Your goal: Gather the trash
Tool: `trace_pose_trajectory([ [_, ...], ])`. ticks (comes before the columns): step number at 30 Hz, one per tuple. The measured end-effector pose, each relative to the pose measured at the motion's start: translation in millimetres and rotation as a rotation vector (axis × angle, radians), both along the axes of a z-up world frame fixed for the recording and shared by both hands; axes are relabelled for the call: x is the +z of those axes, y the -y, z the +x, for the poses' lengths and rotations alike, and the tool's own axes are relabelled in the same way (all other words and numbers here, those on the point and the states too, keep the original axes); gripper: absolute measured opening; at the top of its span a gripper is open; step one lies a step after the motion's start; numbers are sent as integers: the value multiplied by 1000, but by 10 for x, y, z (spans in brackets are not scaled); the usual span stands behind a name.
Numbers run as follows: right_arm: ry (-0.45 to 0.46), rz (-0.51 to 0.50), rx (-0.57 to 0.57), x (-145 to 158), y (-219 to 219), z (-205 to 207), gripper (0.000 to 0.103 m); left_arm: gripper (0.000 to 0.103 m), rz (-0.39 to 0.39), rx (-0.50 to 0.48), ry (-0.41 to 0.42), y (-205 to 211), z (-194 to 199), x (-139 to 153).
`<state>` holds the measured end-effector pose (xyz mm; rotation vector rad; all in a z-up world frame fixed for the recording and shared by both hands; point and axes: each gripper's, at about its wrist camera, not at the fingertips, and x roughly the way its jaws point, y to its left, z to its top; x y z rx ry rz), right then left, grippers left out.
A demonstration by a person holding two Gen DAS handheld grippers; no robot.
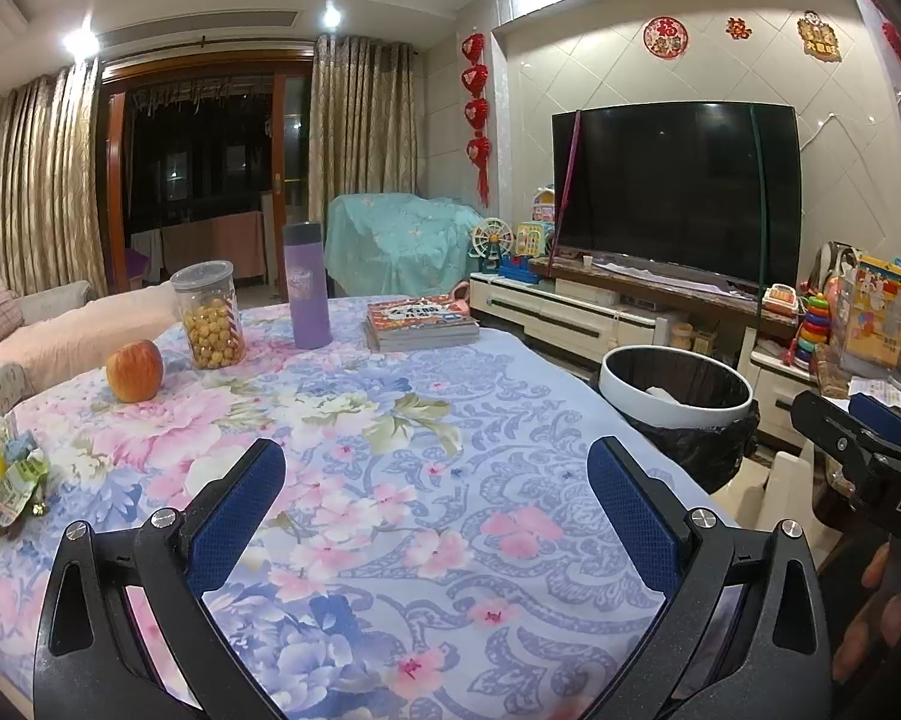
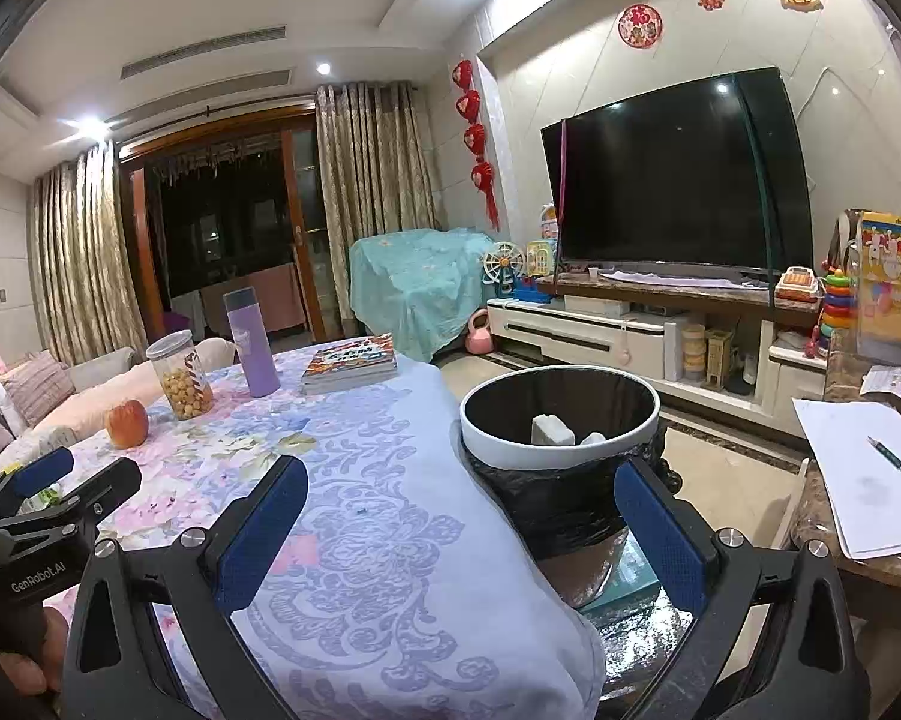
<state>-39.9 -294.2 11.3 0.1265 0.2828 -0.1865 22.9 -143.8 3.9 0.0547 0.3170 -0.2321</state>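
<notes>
Left hand-held gripper (image 1: 435, 492) released over tablecloth (image 1: 390, 420); right hand-held gripper (image 2: 459, 516) released, straddling table edge beside bin (image 2: 561, 447).

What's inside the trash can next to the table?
The trash can has a black bag lining it, and two white crumpled lumps lie inside. The rim hides the bottom, so anything deeper cannot be seen.

A soft matt floral cloth (image 1: 426, 432) covers the table at centre frame. The bin (image 2: 561, 414) at right has a smooth white plastic rim and a glossy, crinkled black plastic liner (image 2: 561, 507). The gripper pads (image 1: 630, 516) look like rough, dimpled blue rubber on matt black arms.
</notes>
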Motion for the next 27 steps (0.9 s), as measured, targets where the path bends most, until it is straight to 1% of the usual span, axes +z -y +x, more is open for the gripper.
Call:
trace_pose_trajectory([
  [9, 5, 8, 7, -6, -10, -5, 103, 103, 4, 0, -19, -3, 33, -22],
  [27, 12, 13, 15, -2, -31, -12, 103, 103, 4, -3, -17, -22, 38, -33],
])
